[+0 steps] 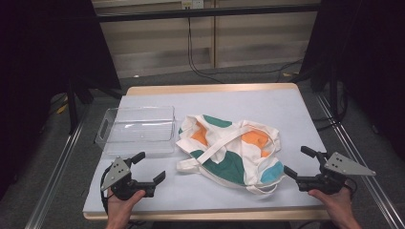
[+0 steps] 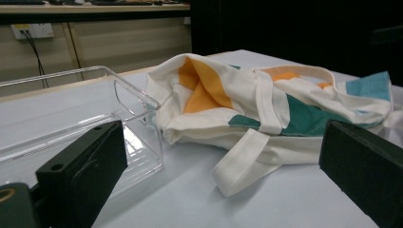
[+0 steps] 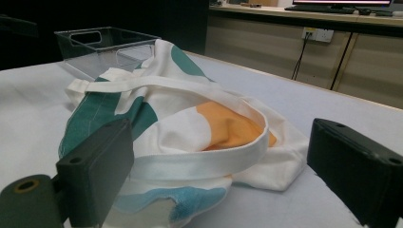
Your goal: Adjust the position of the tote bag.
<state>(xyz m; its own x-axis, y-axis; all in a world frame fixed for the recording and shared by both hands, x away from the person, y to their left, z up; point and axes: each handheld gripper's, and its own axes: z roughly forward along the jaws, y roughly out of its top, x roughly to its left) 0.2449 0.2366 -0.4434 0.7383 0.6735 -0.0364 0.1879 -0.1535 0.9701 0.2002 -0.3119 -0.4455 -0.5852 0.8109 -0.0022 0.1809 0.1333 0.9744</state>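
Note:
A crumpled white cloth bag (image 1: 229,148) with green, orange and blue patches lies in the middle of the table. Its straps trail toward the front. My left gripper (image 1: 150,168) rests open near the front left, a short way left of the bag, nothing between its jaws. My right gripper (image 1: 300,163) stands open at the front right, close beside the bag's blue corner. In the left gripper view the bag (image 2: 266,109) lies ahead between the jaws, apart from them. The right gripper view shows the bag (image 3: 190,123) close ahead, with an orange lining inside its mouth.
A clear plastic bin (image 1: 136,130) stands on the table's left side, just left of the bag, also seen as the bin (image 2: 76,128) and the bin (image 3: 102,45). The pale table (image 1: 267,102) ends in a wooden edge. Dark stands and cables flank it.

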